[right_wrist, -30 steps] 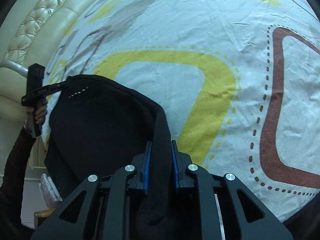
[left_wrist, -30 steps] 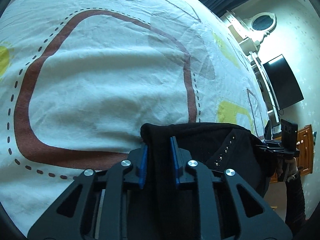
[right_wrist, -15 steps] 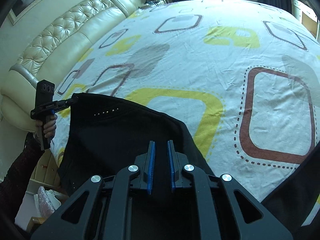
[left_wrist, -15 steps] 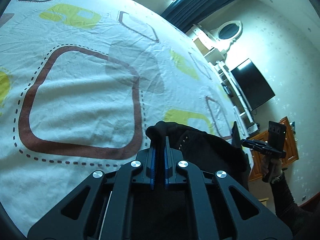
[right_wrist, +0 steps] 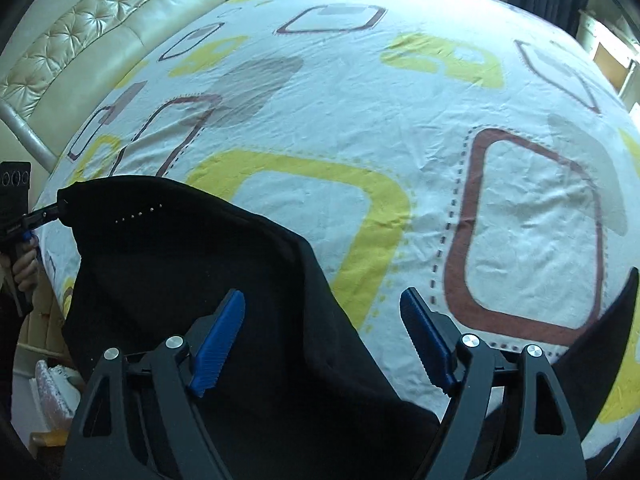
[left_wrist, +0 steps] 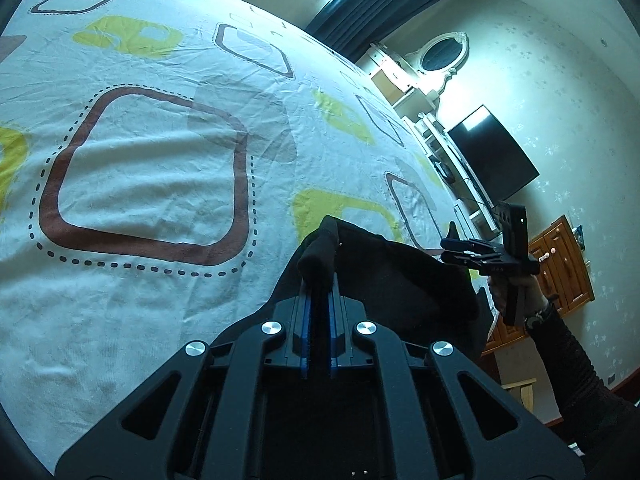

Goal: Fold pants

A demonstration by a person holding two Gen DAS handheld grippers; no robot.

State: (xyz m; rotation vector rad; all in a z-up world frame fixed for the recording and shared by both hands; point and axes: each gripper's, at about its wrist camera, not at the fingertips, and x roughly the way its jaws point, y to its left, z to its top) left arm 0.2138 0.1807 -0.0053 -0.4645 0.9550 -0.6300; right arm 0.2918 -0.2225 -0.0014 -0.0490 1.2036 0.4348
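The black pants hang over the near edge of a bed with a white patterned sheet. My left gripper is shut on a corner of the waistband and holds it up. My right gripper is open, its blue pads apart, with the pants lying under and between the jaws, not gripped. In the right wrist view the left gripper pinches the far corner at the left. In the left wrist view the right gripper shows at the right, beside the cloth.
A cream tufted headboard runs along the bed's far left. A dresser with oval mirror, a dark TV and a wooden cabinet stand beyond the bed. Dark curtains hang at the window.
My right gripper has opened and let go of the waistband. Both grippers have risen and tilted, so more of the bed and room shows. The left gripper stays clamped.
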